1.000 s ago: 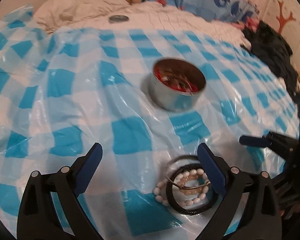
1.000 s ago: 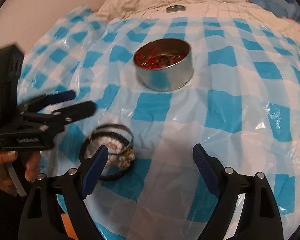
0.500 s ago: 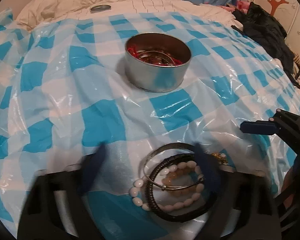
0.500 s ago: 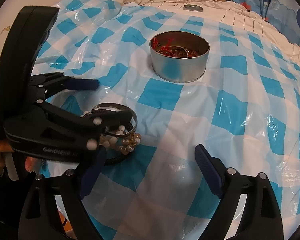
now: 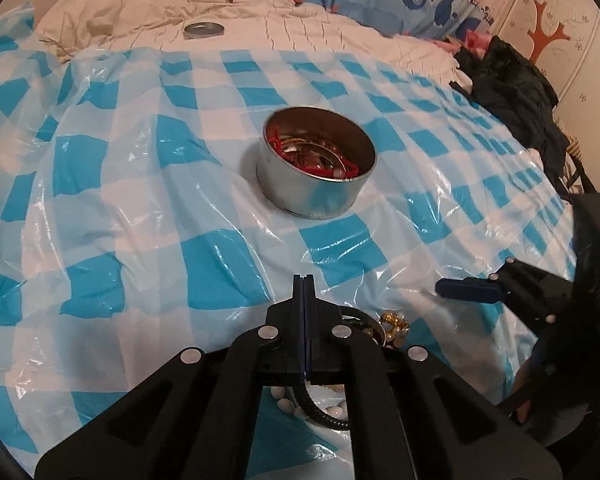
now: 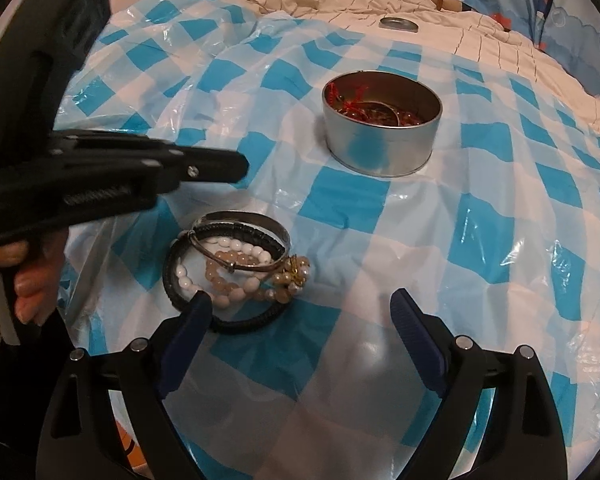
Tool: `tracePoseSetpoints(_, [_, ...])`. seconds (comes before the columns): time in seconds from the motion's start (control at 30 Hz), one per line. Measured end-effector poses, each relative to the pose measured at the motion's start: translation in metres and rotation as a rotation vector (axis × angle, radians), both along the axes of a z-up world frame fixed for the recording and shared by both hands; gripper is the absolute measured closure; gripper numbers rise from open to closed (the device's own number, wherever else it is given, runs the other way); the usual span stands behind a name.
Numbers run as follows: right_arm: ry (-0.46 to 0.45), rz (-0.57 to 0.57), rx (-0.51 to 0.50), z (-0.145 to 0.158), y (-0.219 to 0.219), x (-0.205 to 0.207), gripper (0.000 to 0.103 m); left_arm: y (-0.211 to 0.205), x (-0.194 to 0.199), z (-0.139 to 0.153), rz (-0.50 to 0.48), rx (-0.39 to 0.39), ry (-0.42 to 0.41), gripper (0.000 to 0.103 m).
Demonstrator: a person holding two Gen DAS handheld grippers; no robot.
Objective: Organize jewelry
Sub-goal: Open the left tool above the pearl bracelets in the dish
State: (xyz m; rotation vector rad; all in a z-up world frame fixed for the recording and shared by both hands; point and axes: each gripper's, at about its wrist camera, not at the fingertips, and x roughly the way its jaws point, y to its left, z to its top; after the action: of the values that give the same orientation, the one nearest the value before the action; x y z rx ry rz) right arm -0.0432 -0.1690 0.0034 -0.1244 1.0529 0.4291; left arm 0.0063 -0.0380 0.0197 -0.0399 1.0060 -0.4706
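Observation:
A pile of bracelets [image 6: 236,264] lies on the blue-checked plastic sheet: a black band, white and tan bead strings, a thin metal bangle and a gold-pearl cluster. My left gripper [image 5: 303,292] is shut, pads together with nothing between them. In the right wrist view the left gripper [image 6: 236,166] hovers just behind the pile without touching it. In the left wrist view its body hides most of the pile [image 5: 392,326]. My right gripper [image 6: 300,300] stands open just in front of the pile, its left finger over the black band's edge. The round metal tin [image 6: 380,148] [image 5: 316,196] holds red cord and bangles.
The tin's lid [image 5: 203,30] [image 6: 399,23] lies on the cream quilt behind the sheet. Dark clothing [image 5: 512,84] is heaped at the bed's right edge. A hand [image 6: 32,280] holds the left gripper's handle. One right gripper finger [image 5: 468,290] shows at the right.
The left gripper's jaws have gone from wide open to shut. It dipped onto the bracelet pile and drew back; the bracelets stayed on the sheet. The right gripper shifted slightly.

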Motion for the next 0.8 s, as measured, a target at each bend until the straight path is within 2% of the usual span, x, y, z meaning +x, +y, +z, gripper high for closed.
tracePoseSetpoints(0.2, [-0.002, 0.002, -0.009, -0.001, 0.002, 0.004, 0.016, -0.001, 0.003, -0.016, -0.034, 0.008, 0.096, 0.102])
tracePoseSetpoints(0.23, [-0.002, 0.001, -0.011, -0.002, 0.002, 0.004, 0.016, -0.002, 0.003, -0.021, -0.034, 0.026, 0.103, 0.097])
tracePoseSetpoints(0.27, [0.000, 0.001, -0.010, -0.003, 0.002, 0.005, 0.016, -0.004, 0.002, -0.024, -0.032, 0.048, 0.110, 0.087])
tracePoseSetpoints(0.33, [0.000, 0.001, -0.010, -0.003, 0.001, 0.005, 0.016, -0.004, 0.000, -0.027, -0.027, 0.067, 0.108, 0.079])
tracePoseSetpoints(0.5, [0.002, 0.010, -0.016, -0.003, 0.003, 0.005, 0.016, -0.005, -0.001, -0.028, -0.031, 0.089, 0.096, 0.074])
tracePoseSetpoints(0.67, [-0.002, 0.012, -0.025, -0.002, 0.003, 0.004, 0.016, -0.001, -0.002, -0.025, -0.027, 0.081, 0.092, 0.051])
tracePoseSetpoints(0.8, [-0.003, 0.013, -0.029, -0.002, 0.004, 0.003, 0.016, -0.013, -0.009, -0.026, -0.079, 0.101, 0.087, 0.042])
